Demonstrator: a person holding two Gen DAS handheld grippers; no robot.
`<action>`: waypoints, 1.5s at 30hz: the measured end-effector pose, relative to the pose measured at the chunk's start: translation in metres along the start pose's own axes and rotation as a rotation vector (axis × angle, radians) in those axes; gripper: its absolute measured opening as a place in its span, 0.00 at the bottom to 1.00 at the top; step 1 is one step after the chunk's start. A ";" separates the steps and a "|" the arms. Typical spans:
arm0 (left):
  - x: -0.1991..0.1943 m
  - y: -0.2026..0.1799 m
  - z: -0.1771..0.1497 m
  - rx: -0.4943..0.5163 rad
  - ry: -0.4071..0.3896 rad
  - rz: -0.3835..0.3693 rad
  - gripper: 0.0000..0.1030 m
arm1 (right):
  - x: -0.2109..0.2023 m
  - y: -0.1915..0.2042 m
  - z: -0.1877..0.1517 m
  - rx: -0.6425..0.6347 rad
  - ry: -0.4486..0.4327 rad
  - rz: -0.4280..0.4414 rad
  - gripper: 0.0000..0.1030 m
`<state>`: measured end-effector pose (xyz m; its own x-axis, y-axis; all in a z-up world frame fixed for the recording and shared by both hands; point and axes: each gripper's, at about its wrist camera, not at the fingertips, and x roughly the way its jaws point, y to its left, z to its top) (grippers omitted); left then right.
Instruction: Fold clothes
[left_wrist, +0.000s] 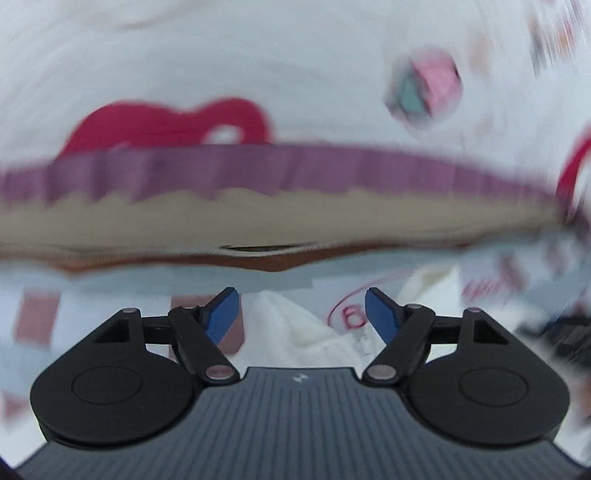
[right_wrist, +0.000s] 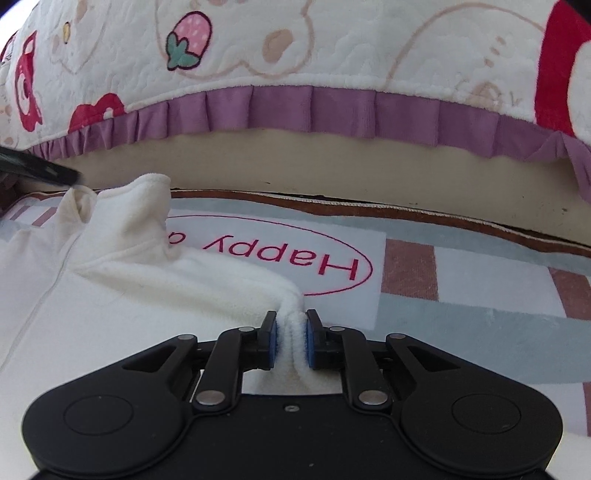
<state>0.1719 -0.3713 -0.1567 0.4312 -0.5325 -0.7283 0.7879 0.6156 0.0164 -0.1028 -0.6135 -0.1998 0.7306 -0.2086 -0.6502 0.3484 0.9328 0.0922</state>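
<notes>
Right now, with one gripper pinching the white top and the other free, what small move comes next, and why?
Probably bring the open left gripper down onto the white top near its collar. The right gripper is shut on one bunched edge only, so a fold likely needs a second hold.

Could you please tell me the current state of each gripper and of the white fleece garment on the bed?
Left gripper: open, nothing between its blue pads.
Right gripper: shut on a pinched fold of fleece.
White fleece zip-up garment: lying spread on the patterned sheet, collar standing up, not yet folded.
</notes>
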 end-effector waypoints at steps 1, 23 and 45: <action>0.012 -0.012 0.002 0.085 0.032 0.041 0.73 | 0.000 0.000 -0.002 -0.013 -0.005 0.002 0.17; -0.028 0.026 -0.055 -0.200 -0.096 0.193 0.58 | -0.004 0.018 0.001 -0.173 0.007 -0.061 0.18; -0.209 0.091 -0.208 -0.219 -0.088 0.294 0.59 | 0.074 0.114 0.068 -0.071 0.062 0.049 0.04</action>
<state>0.0621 -0.0832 -0.1458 0.6688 -0.3569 -0.6521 0.5163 0.8541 0.0622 0.0309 -0.5426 -0.1867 0.7070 -0.1460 -0.6920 0.2694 0.9603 0.0726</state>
